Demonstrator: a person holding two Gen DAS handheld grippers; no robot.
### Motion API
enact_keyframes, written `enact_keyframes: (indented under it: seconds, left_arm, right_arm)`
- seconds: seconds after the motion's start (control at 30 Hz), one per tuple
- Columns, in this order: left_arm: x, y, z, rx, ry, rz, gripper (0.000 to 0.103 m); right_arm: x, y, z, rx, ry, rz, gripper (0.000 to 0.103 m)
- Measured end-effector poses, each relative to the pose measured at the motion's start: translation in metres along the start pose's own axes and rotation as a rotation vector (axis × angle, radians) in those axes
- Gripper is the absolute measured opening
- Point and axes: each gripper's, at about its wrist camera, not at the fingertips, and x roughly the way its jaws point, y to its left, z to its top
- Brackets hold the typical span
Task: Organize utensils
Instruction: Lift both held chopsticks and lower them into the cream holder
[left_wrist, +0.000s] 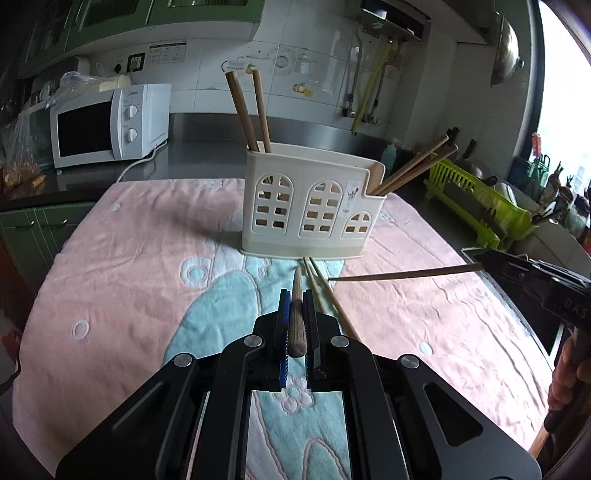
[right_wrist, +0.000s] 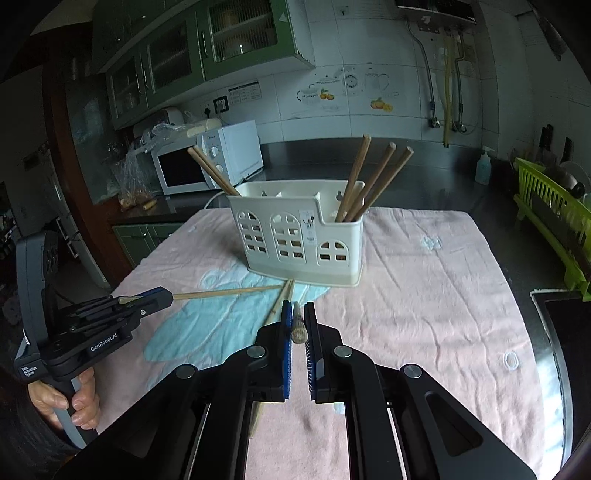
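A cream utensil holder (left_wrist: 310, 206) with arched cut-outs stands on a pink and blue towel (left_wrist: 140, 266); it also shows in the right wrist view (right_wrist: 295, 236). Several wooden chopsticks stand in its end compartments (right_wrist: 369, 181). My left gripper (left_wrist: 295, 299) is shut on a chopstick (left_wrist: 296, 314) pointing toward the holder; from the right wrist view this gripper (right_wrist: 162, 297) holds its chopstick (right_wrist: 229, 292) level above the towel. My right gripper (right_wrist: 298, 312) is shut on another chopstick (right_wrist: 297, 325); that chopstick (left_wrist: 402, 275) shows in the left wrist view. Two loose chopsticks (left_wrist: 332, 299) lie on the towel before the holder.
A white microwave (left_wrist: 107, 123) stands on the dark counter at the back left. A green dish rack (left_wrist: 480, 201) sits at the right. A soap bottle (right_wrist: 484, 166) stands at the back right. A dark hob (right_wrist: 569, 332) borders the towel's right edge.
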Motion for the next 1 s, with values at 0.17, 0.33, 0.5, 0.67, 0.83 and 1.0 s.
enact_keyframes:
  seconds: [0.17,0.33,0.5,0.67,0.83,1.0]
  left_arm:
    - [-0.004,0.003,0.018,0.013,-0.012,-0.013,0.005]
    - [-0.015,0.004,0.043,0.027,-0.041,-0.026,0.005]
    - [-0.023,-0.001,0.074,0.050,-0.064,-0.038,0.005]
    - [-0.033,-0.013,0.107,0.089,-0.104,-0.051,0.005]
    - [-0.051,-0.027,0.146,0.120,-0.184,-0.062,0.005]
    - [-0.057,-0.035,0.178,0.143,-0.252,-0.013,0.005]
  right_arm:
    - [-0.007,-0.002,0.026,-0.027,-0.010,0.024,0.007]
    - [-0.022,-0.009,0.060,-0.046,-0.021,0.056,0.007]
    - [-0.038,-0.014,0.101,-0.073,-0.044,0.070,0.007]
    - [-0.048,-0.012,0.139,-0.113,-0.071,0.071,0.007]
    - [-0.052,-0.010,0.169,-0.134,-0.109,0.050,0.007]
    - [-0.042,-0.015,0.192,-0.126,-0.141,0.011,0.007]
